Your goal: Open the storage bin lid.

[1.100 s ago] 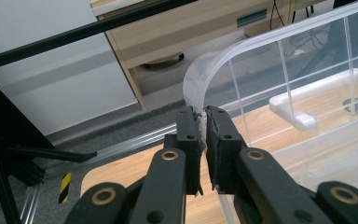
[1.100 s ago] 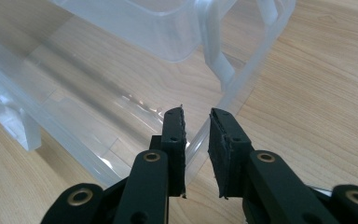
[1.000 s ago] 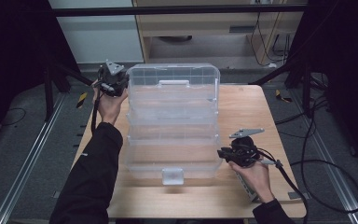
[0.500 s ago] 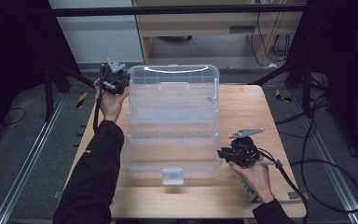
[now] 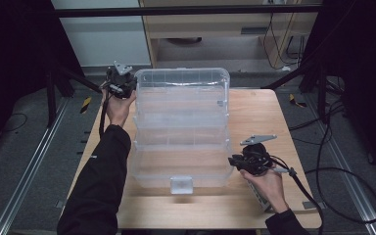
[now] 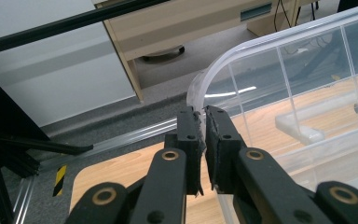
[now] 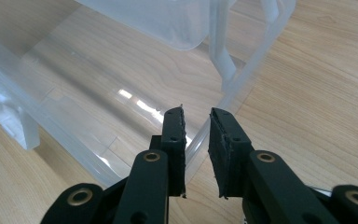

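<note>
Between the left gripper's (image 6: 203, 122) jaws sits the curved rim of a clear plastic box lid (image 6: 279, 70); the jaws are nearly closed, pinched onto that thin wall at its corner. Over at the table's (image 5: 254, 110) far left corner, the high view shows that same left gripper (image 5: 129, 87) holding the lid tipped up and back. The right gripper's (image 7: 196, 122) jaws stand a little apart with the box's thin corner wall running between them; they look to be clamped on that edge, though I cannot see whether both pads actually press it. From above, the right gripper (image 5: 234, 160) meets the box (image 5: 181, 142) at its near right corner, toward the near right part of the table.

The box itself covers the middle of the table, running from the far edge almost to the near one, its stepped trays fanned open and its latch (image 5: 181, 184) facing the near edge. By my reading the opening is largely done: the lid is raised, the tiers are spread and look empty. What remains, I'd guess, is either settling the lid fully back and letting go, or folding everything closed.
</note>
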A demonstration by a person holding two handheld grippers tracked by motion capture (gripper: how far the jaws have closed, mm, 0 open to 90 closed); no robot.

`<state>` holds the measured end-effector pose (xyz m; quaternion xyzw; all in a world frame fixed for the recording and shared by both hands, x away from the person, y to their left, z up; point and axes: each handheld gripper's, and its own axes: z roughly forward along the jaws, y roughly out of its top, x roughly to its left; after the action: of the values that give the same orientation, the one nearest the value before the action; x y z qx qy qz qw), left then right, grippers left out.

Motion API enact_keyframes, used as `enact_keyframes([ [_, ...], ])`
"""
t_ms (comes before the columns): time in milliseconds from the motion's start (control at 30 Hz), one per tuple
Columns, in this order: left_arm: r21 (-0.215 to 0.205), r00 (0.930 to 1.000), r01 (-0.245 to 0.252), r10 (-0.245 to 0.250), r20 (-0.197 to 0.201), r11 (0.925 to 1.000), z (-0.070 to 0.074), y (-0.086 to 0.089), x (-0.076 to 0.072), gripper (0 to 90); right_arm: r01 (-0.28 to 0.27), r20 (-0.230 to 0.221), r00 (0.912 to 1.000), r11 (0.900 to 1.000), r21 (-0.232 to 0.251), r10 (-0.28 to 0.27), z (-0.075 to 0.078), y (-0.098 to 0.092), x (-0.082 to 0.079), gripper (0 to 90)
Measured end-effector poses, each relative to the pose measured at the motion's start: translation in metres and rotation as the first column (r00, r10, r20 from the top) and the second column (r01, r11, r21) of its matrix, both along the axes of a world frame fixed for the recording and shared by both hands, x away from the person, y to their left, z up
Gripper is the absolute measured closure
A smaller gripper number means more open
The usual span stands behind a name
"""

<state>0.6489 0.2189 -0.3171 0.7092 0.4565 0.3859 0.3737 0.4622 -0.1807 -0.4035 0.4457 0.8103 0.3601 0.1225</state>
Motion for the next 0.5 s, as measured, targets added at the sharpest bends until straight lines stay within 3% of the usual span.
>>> enact_keyframes([
  [300, 0.02, 0.9998, 0.008, -0.008, -0.017, 0.9998, -0.009, 0.003, 0.011, 83.8, -0.002, 0.007, 1.0, 1.0, 0.001, 0.002, 0.0, 0.001, 0.0, 76.8],
  [333, 0.026, 0.9991, -0.022, 0.022, -0.037, 0.9994, -0.01, 0.003, 0.01, 83.7, -0.003, 0.007, 1.0, 1.0, 0.0, 0.003, 0.0, 0.001, 0.0, 76.8],
  [400, 0.031, 0.9984, -0.025, 0.027, -0.049, 0.9992, -0.012, 0.005, 0.012, 83.6, -0.003, 0.005, 1.0, 1.0, 0.001, 0.003, 0.0, 0.001, 0.0, 77.0],
  [467, 0.022, 0.9984, -0.027, 0.028, -0.049, 0.9994, -0.013, 0.006, 0.013, 84.3, -0.002, 0.004, 1.0, 1.0, -0.001, 0.002, -0.001, 0.0, 0.0, 77.1],
  [500, -0.01, 0.9992, -0.011, 0.011, -0.039, 0.9999, -0.011, 0.007, 0.012, 87.0, -0.002, 0.004, 1.0, 1.0, -0.002, 0.002, -0.001, 0.001, 0.0, 77.2],
])
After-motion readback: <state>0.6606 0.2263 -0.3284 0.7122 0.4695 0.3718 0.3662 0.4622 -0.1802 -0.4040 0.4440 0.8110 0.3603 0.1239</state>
